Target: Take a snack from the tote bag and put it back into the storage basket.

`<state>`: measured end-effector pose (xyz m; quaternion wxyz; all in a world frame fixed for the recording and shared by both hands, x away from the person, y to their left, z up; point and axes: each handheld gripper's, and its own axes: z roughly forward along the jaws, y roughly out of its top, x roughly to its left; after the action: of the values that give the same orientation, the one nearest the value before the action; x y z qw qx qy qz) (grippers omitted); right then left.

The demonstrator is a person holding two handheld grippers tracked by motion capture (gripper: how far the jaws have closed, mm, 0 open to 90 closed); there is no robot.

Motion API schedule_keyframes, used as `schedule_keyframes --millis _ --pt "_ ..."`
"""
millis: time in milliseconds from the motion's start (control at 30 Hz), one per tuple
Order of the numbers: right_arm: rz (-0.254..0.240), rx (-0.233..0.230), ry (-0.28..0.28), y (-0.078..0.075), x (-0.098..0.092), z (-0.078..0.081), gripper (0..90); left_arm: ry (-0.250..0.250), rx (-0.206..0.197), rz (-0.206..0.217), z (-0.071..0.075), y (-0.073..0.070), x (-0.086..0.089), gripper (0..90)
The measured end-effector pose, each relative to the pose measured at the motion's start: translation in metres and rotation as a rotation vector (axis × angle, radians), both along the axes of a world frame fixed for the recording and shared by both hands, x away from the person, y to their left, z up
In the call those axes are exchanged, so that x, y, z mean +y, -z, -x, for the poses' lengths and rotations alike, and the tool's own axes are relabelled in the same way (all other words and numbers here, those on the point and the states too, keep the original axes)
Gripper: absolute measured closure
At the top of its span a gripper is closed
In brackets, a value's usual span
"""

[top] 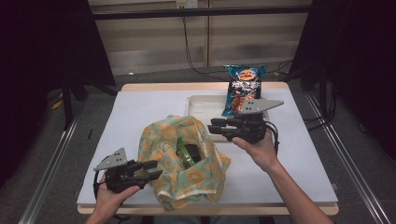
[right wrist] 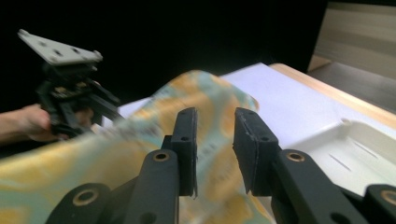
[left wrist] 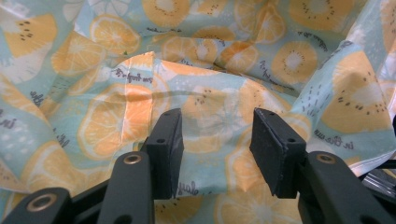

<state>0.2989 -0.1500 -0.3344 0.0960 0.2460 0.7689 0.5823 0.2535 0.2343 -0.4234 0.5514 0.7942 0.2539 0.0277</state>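
With the left tongs (top: 152,169) half open around a fold of the fruit-print bag (top: 173,135) and the right tongs (top: 215,128) narrowly open and empty beside its mouth, we should pinch both rims before spreading.

Two grippers: the left gripper (top: 152,169) at 7 o'clock, the right gripper (top: 215,127) just right of centre. One fruit-print cloth bag (top: 180,158) at centre, with one green packet (top: 188,154) showing in its mouth. One white tray (top: 201,105) at 1 o'clock. One chip bag (top: 243,86) stands at 1 o'clock. One table (top: 140,107).
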Motion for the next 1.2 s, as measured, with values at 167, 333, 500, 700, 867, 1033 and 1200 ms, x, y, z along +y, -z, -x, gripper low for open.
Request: schedule_keyframes --millis 167,333,500,700,867,1033,1200 --pt "-0.014 -0.021 -0.043 -0.01 0.013 0.007 70.4 0.004 0.01 0.015 0.0 0.0 -0.002 53.6" --pt "-0.033 -0.038 -0.079 -0.022 0.024 0.011 70.4 0.012 0.018 0.012 -0.002 0.001 -0.004 53.8" --pt "-0.032 -0.048 -0.112 -0.027 0.037 0.012 70.3 0.014 0.012 -0.001 -0.002 0.001 -0.005 53.6" --pt "0.012 -0.024 -0.177 -0.016 0.061 0.015 70.4 0.017 0.018 0.002 -0.003 0.001 -0.006 53.3" --pt "0.07 0.012 -0.194 0.003 0.075 0.01 70.3 0.011 0.019 -0.003 -0.005 0.001 -0.005 53.1" --pt "0.132 0.045 -0.207 0.021 0.084 0.005 70.3 0.007 0.018 0.001 -0.008 0.0 -0.005 52.8" --pt "0.183 0.073 -0.196 0.037 0.086 0.0 70.3 0.005 0.017 -0.006 -0.01 0.0 -0.006 52.5"
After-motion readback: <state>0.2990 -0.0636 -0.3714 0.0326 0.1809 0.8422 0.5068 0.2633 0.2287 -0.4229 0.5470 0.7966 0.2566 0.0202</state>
